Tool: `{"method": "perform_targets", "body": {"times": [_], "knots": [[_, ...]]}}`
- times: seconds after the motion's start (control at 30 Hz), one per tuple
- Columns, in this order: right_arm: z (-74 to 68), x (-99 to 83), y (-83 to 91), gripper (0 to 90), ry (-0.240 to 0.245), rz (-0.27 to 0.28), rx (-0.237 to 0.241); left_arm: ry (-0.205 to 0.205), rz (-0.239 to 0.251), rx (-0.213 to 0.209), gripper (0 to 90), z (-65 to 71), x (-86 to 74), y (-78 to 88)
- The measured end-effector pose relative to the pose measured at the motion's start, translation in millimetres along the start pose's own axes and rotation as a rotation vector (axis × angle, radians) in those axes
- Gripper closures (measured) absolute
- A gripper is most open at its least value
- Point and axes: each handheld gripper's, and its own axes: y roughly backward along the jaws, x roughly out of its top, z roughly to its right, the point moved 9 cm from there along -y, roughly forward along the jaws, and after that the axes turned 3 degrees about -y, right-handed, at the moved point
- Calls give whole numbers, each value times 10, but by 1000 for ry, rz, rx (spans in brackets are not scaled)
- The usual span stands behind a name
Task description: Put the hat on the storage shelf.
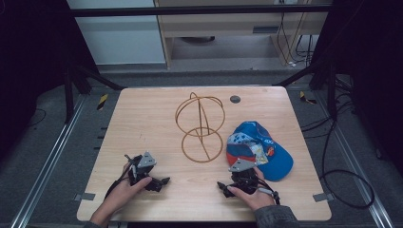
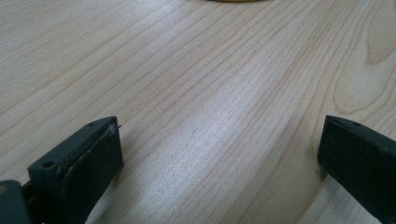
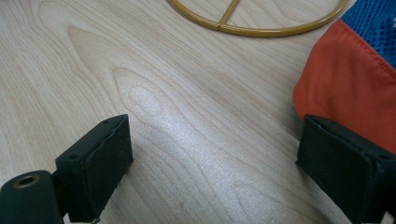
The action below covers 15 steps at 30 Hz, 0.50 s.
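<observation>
Resting on the table (image 1: 142,118), the right gripper (image 1: 223,186) stood with its jaws wide and empty, the cap (image 1: 259,149) lying just ahead and to its right, beside the wire stand (image 1: 202,126). The cap looked light, soft and floppy; its stiffer orange brim (image 3: 348,102), nearest the jaws, seemed the surest hold. The left gripper (image 1: 159,183) gaped wide too.
</observation>
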Motion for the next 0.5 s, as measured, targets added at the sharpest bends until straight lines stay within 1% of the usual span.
{"method": "perform_targets", "body": {"times": [0.4,0.5], "knots": [[-1,2,-3,97,-1,0,-1,-6,-3,0,0,-5,-1,1],[-1,-1,0,97,-4,0,-4,1,1,0,0,1,2,-2]]}}
